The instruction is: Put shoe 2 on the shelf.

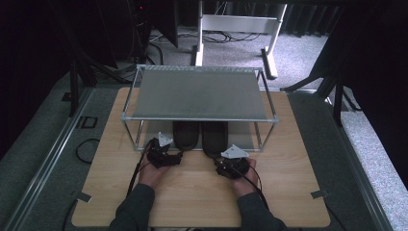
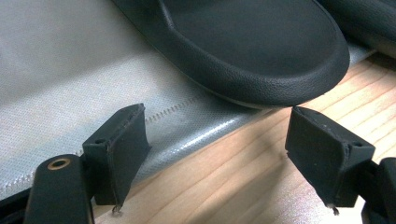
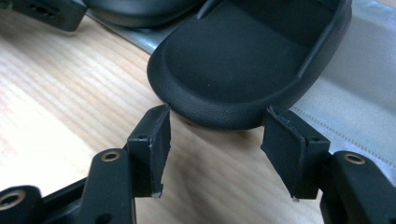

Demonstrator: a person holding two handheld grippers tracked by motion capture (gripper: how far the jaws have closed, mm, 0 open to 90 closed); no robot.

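Note:
Two black slippers, left (image 1: 185,134) and right (image 1: 214,137), lie side by side on the lower grey shelf of a metal-framed rack (image 1: 199,94). My left gripper (image 1: 161,153) stands open just short of the left slipper's heel (image 2: 261,51), touching nothing, with its jaws over the shelf edge (image 2: 70,70) and the wood. My right gripper (image 1: 231,161) is open too. Its fingertips (image 3: 156,126) flank the rounded heel of the right slipper (image 3: 243,56), close to it without closing. The other slipper (image 3: 135,9) shows at the top of the right gripper view.
The rack stands on a wooden tabletop (image 1: 192,192) with free room in front of it. Its upper shelf overhangs most of the slippers. Beyond the table are a white desk frame (image 1: 235,24), dark stands and cables (image 1: 84,149) on the floor.

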